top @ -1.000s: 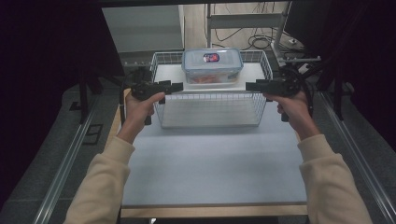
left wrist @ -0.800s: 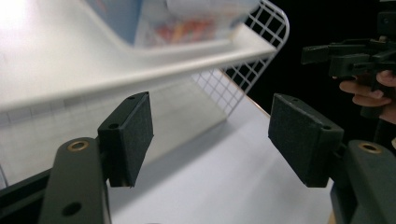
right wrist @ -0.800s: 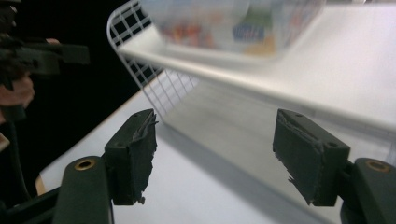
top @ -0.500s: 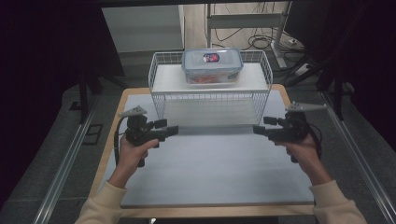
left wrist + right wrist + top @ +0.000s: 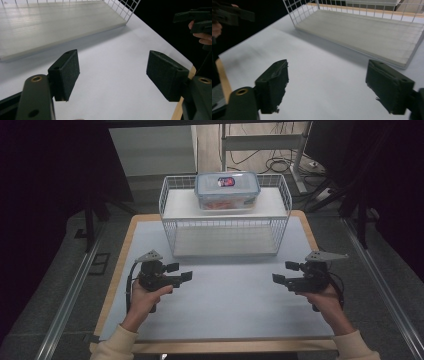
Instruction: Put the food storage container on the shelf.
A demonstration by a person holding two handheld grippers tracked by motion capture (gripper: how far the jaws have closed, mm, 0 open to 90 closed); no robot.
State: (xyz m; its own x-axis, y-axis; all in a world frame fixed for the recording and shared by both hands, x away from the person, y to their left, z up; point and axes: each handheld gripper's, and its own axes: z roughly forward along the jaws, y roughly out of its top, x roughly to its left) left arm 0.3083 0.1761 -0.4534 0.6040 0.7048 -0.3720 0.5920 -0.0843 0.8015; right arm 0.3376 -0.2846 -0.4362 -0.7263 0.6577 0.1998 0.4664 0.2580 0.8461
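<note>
I had both grippers — left gripper [image 5: 186,271], right gripper [image 5: 279,272] — empty, jaws just widened; the lidded container [image 5: 227,190] looked rigid, slick — best gripped at its ends.

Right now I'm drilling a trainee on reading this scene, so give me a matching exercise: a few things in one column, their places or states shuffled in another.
Things:
1. plastic container
2. wire rack
3. left gripper
4. right gripper

Places or states:
A. open, nothing between its jaws, over the white mat's right part
B. stands at the table's far end
C. sits on the top shelf, lid on
D. open, nothing between its jaws, over the white mat's left part

Pairs: 1-C, 2-B, 3-D, 4-A
</note>
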